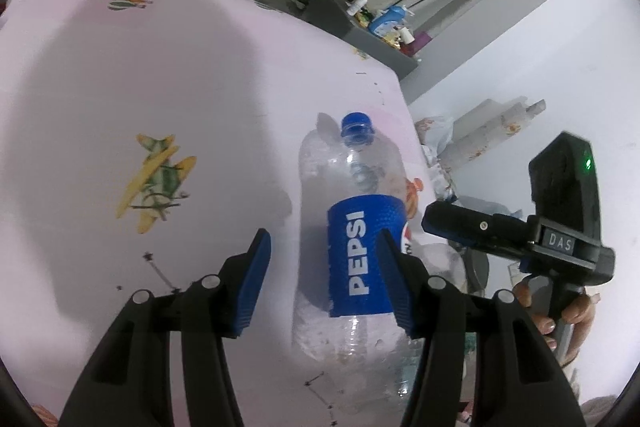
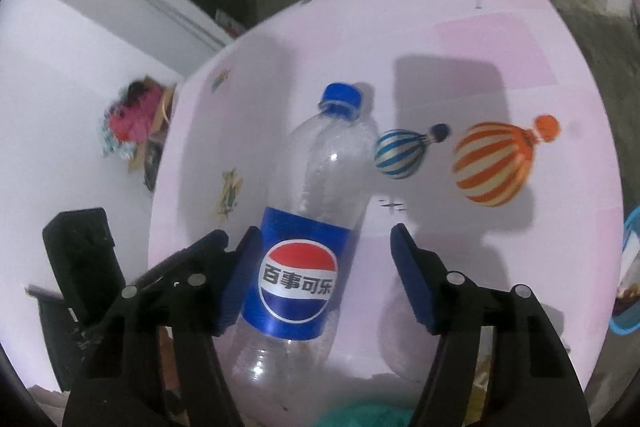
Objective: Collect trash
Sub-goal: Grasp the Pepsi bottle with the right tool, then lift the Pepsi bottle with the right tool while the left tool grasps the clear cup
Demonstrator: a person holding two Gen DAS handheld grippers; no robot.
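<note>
An empty clear Pepsi bottle [image 1: 356, 227] with a blue cap and blue label stands upright near the edge of a pink table [image 1: 120, 87]. My left gripper [image 1: 324, 279] is open; the bottle stands between its blue pads, close against the right pad. In the right wrist view the same bottle [image 2: 312, 227] stands between the pads of my open right gripper [image 2: 322, 277], close to the left pad. The right gripper [image 1: 440, 223], hand-held, also shows in the left wrist view to the right of the bottle.
The pink table cover [image 2: 480, 47] has printed balloons [image 2: 492, 163] and a yellow plane [image 1: 156, 183]. A grey bench [image 1: 380, 43] with clutter lies beyond the table. A cardboard box of trash [image 2: 136, 123] sits on the floor. A blue basket [image 2: 628, 267] is at the right.
</note>
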